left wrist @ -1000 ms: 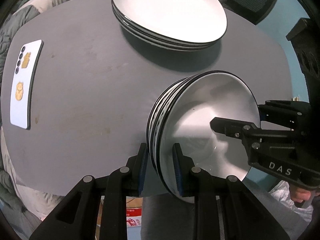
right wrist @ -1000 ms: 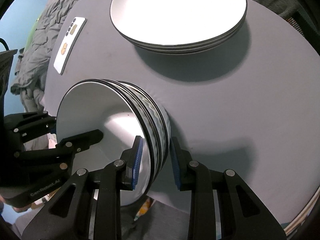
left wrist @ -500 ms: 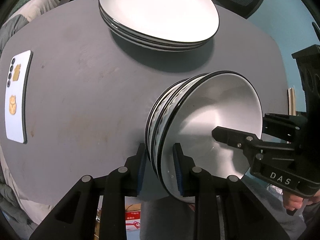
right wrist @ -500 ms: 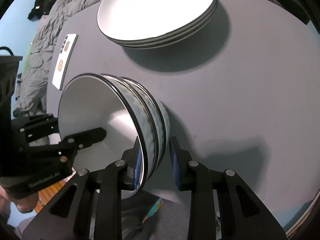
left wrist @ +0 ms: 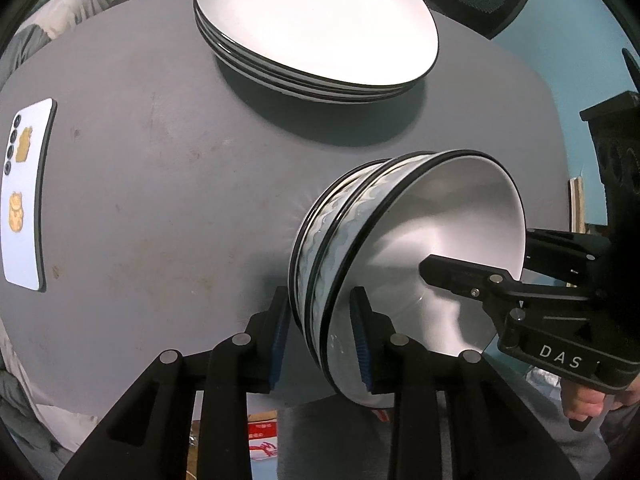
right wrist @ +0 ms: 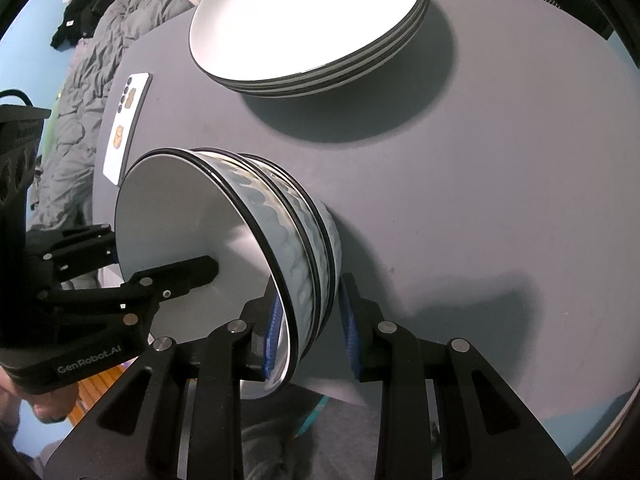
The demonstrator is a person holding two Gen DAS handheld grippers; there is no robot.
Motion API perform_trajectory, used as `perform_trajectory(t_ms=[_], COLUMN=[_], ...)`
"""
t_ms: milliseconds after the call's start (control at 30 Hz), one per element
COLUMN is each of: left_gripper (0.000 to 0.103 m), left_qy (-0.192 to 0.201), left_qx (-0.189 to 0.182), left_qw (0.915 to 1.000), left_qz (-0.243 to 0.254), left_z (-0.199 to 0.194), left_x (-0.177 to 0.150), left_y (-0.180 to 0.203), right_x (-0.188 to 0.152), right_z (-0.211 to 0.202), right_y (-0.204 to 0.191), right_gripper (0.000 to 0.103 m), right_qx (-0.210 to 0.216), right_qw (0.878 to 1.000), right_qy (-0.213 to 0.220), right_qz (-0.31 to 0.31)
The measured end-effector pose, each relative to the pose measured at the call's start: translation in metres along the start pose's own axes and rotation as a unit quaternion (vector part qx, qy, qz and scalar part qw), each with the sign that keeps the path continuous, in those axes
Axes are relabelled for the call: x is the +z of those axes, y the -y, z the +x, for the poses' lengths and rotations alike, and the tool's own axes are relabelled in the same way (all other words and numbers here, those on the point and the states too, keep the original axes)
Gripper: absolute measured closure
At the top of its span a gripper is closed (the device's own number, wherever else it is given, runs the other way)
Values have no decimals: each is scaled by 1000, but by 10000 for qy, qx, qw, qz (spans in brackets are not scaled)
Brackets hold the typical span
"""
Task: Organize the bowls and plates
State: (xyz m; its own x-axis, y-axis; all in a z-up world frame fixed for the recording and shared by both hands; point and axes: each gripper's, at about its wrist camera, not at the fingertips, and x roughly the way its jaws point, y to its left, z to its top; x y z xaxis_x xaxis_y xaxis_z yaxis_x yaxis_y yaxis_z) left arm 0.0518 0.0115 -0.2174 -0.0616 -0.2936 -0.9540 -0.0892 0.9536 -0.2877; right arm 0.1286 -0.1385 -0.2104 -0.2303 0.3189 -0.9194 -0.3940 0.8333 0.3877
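Big grey table under me, plates stacked at the far side. Nearer the front edge sit the nested bowls, tipped on their side. My left gripper straddles their rim, jaws opening, pads looking just off it. My right gripper straddles the opposite rim; can't tell if it's actually pinching. Phone lies off left.

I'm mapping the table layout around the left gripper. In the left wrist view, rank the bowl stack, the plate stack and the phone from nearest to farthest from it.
1. Bowl stack: its rim sits between the opening jaws of the left gripper, at lower right.
2. Phone: flat at the table's left edge.
3. Plate stack: at the table's far side, top centre.
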Motion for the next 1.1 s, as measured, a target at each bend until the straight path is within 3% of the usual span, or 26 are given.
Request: perform_trajectory(t_ms=[433,567,667,1000,1100], left_gripper=[66,73,79,80,80], left_qy=[-33,16,13,-45,-34], left_qx=[-49,103,164,99,102], left_qw=[9999,9999,9996,9996,9996], left_qz=[-112,-134,-218,-278,-255], left_z=[3,-1,-6,-16,-17], left_x=[2,-2,-5,-9,7], left_y=[-17,-12,-15,-22,-13], right_x=[6,2,1,5,8], right_z=[2,0,-3,-9,-15], right_y=[3,-3,-1,-4,-7], right_gripper=[74,75,82,84,84], right_qx=[113,-50,-26,52,14], right_qw=[9998,9999,10000,9999,9999], right_qy=[-150,-82,-30,-56,-53], right_qz=[-20,-95,-61,112,106])
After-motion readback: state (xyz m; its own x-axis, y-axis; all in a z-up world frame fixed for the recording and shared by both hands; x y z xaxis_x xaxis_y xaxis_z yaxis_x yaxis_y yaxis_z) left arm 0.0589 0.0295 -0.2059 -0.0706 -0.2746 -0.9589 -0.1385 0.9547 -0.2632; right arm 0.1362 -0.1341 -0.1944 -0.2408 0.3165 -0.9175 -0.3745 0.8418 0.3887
